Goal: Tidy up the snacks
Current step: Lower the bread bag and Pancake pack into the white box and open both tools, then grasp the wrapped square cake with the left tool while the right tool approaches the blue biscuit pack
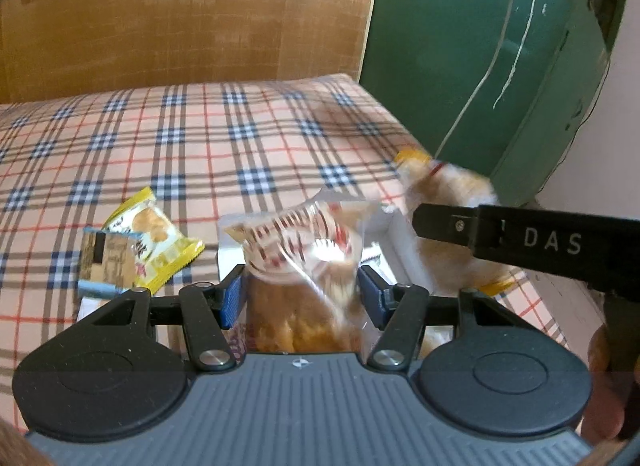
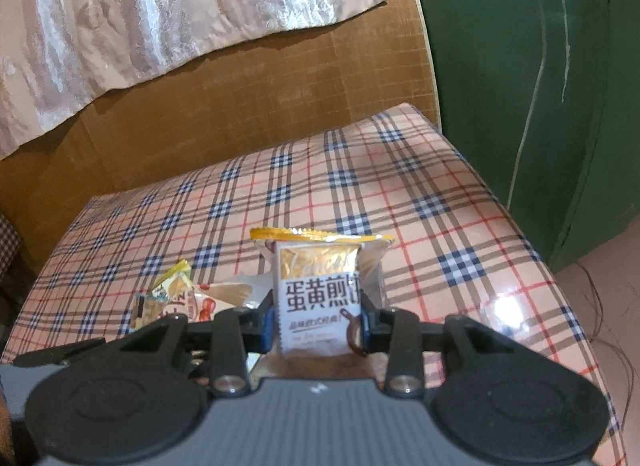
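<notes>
In the left wrist view, my left gripper (image 1: 300,296) is shut on a clear-wrapped pastry packet with red stripes (image 1: 304,254), and both blue pads press its sides. The packet hangs over a white box (image 1: 390,225). From the right comes a black finger (image 1: 448,223) of the right gripper, carrying a blurred orange-yellow packet (image 1: 444,185). In the right wrist view, my right gripper (image 2: 318,322) is shut on a white and gold egg-yolk biscuit packet (image 2: 320,294), held upright above the cloth.
A yellow snack packet (image 1: 160,234) and a blue-edged packet (image 1: 104,262) lie on the plaid tablecloth (image 1: 200,145), left of the box. Cardboard (image 1: 180,25) backs the table. A green cabinet (image 1: 480,45) stands past the right edge. A hand (image 1: 608,398) shows at the lower right.
</notes>
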A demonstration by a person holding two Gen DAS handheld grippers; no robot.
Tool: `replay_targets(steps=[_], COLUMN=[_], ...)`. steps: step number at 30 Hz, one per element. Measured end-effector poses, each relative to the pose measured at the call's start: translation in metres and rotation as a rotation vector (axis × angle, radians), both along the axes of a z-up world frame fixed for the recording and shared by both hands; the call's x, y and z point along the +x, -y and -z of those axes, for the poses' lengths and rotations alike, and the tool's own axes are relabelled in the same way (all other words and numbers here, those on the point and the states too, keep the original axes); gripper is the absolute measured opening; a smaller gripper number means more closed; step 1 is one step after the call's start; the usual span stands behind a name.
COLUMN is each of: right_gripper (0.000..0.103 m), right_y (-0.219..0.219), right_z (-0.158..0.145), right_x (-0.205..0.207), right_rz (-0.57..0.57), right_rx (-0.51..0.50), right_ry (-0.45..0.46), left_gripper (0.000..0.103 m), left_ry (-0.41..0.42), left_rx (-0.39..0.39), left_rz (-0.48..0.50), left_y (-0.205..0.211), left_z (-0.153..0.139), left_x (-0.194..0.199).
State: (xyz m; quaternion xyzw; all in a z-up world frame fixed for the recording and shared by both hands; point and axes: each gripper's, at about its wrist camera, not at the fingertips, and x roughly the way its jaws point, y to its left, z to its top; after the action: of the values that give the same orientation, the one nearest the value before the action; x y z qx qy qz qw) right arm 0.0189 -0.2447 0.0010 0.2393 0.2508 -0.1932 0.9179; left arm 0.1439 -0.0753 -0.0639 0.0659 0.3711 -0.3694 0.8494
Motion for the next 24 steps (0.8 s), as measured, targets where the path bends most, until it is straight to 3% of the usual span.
replay_targets(steps=[3,11,17,21,24], right_gripper=[0.052,0.054,0.057,0.070,0.072], right_y=[0.002,-0.009,-0.025,-0.040,-0.053], right_z=[-0.001,-0.014,-0.025,-0.031,-0.033], right_x=[0.000,-0.006,-0.010,-0.010,-0.008], right_rz=[0.013,0.027,0.020,0.009,-0.004], right_rx=[-0.004,-0.033,-0.044,-0.058,-0.065], right_ry=[0.022,0.065,0.084,0.090,0.097], left_gripper=[0.081,0.103,0.103,0.103,0.103], left_ry=[0.010,0.034,0.088,0.111,0.118], left_rx=[-0.003,0.015,0.046,0.040,0.039], left_rz=[0.008,-0.028,-0.054,-0.083,-0.109], left_y=[-0.001,-0.013,-0.035,-0.060,-0.079], left_z=[-0.002,-0.013,-0.024,-0.031,-0.034], left_x=[0.000,0.003,0.001,0.000,0.001])
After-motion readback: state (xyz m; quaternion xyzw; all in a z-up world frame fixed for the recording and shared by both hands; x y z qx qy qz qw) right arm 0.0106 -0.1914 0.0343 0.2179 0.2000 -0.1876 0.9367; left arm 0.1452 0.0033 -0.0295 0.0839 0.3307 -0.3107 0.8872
